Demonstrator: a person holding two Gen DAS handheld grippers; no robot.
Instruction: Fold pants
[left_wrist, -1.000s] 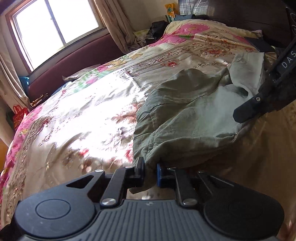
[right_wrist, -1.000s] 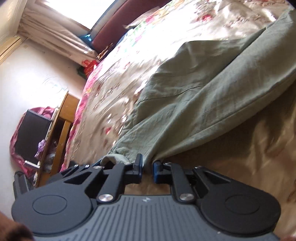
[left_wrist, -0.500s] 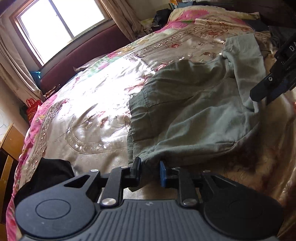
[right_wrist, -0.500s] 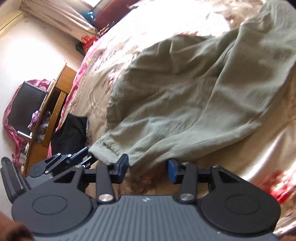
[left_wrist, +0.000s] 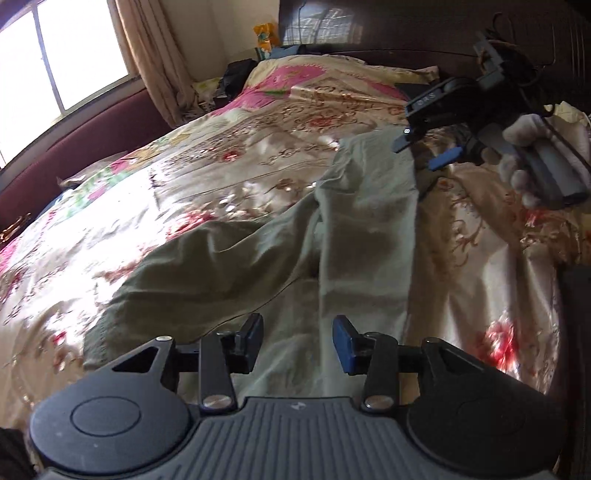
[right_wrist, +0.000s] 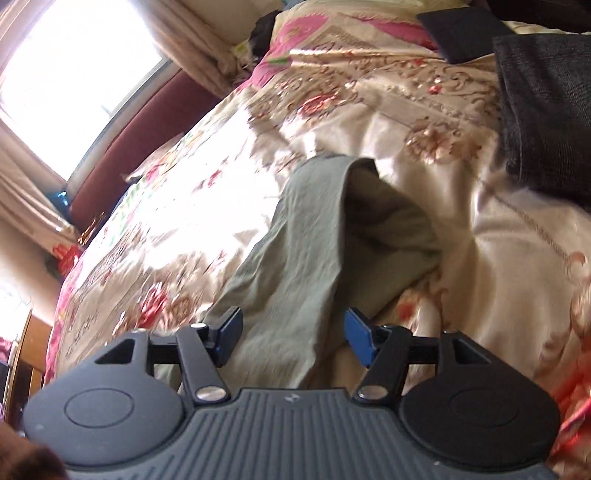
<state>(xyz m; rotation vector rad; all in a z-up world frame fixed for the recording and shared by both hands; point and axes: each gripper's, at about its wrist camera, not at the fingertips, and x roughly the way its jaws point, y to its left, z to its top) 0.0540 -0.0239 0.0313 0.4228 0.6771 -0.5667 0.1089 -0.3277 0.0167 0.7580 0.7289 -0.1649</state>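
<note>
Olive-green pants (left_wrist: 258, 258) lie on the floral satin bedspread (left_wrist: 184, 177), one part folded over another. My left gripper (left_wrist: 297, 341) is open, its blue pads just above the near edge of the pants. My right gripper (right_wrist: 293, 338) is open over the pants (right_wrist: 306, 251), a fold of cloth lying between its fingers. The right gripper also shows in the left wrist view (left_wrist: 428, 155), open, above the far end of the pants.
A dark garment (right_wrist: 546, 110) lies on the bed at the right. A dark headboard (left_wrist: 406, 29) stands behind the bed. A window (left_wrist: 55, 55) with curtains and a maroon padded wall rail (left_wrist: 74, 147) run along the left.
Both grippers have opened and let go of the pants. The pants now lie flatter on the bed, and the right gripper has moved to their far end.
</note>
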